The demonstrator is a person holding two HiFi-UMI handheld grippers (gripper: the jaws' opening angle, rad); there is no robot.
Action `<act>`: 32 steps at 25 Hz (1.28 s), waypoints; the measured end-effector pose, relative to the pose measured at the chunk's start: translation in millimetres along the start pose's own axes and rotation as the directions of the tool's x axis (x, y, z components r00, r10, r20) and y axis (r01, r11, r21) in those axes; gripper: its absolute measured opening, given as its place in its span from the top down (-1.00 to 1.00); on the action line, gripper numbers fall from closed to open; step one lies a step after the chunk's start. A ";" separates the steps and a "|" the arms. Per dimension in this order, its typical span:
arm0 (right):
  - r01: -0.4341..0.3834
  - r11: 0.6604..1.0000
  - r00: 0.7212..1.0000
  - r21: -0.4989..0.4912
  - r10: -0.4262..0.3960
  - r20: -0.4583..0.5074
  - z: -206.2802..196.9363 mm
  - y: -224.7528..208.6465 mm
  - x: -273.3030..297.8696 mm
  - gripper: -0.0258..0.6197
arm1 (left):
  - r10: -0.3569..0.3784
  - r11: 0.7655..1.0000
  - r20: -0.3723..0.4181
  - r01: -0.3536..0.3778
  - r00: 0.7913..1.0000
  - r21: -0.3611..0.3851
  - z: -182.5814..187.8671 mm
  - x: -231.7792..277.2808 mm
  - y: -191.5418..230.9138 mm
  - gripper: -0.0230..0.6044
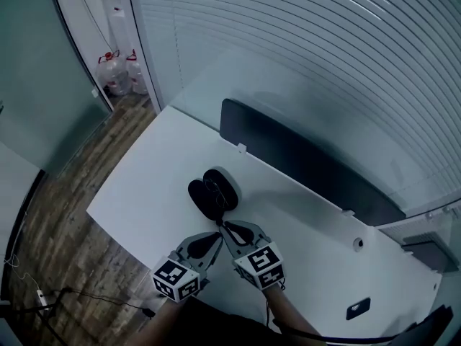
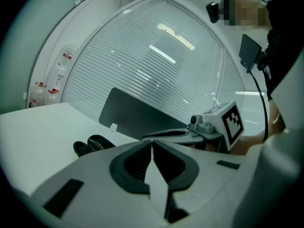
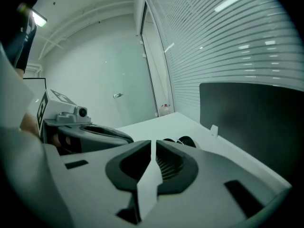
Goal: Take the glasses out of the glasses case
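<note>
The left claw has its two grey jaws pressed together at the tips with nothing between them. The right claw is likewise closed to a thin slit and empty. Both point side by side across the white rectangular table, with their tips just short of the black oval glasses case.

The case lies open in two shell halves, well inside the table. A thin pale line shows in one half, but it is too small to tell whether that is the glasses.

Bare tabletop surrounds the case on the left, the right and beyond. The table's left edge drops to a brown wood-plank floor. Along the far edge a dark upright divider panel closes off that side, with a ribbed slatted wall behind it. A small black flat object lies near the right end.

Each claw's cube carries black-and-white square markers, which are patterns only. The clear water bottles with red tops stand in the far corner, and their labels are too small to read.
</note>
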State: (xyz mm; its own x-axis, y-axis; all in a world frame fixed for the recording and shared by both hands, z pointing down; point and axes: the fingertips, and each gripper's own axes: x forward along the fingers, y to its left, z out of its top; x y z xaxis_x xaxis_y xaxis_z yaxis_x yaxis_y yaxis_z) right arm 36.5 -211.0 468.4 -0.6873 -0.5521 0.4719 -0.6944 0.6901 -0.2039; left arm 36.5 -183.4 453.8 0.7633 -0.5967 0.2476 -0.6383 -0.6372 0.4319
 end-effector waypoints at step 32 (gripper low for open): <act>0.039 0.999 0.954 0.032 -0.028 -0.300 -38.2 -83.5 100.9 0.56 | 0.010 0.993 -0.120 -0.024 0.993 -0.114 -26.3 63.0 93.1 0.89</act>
State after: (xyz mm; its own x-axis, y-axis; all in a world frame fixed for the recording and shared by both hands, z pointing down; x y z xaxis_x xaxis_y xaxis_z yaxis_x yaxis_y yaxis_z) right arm 33.3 -306.5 565.9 -0.5721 -0.4054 0.7130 -0.7272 0.6528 -0.2122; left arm 27.8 -267.5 532.4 0.7634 -0.5401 0.3542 -0.6406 -0.5631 0.5221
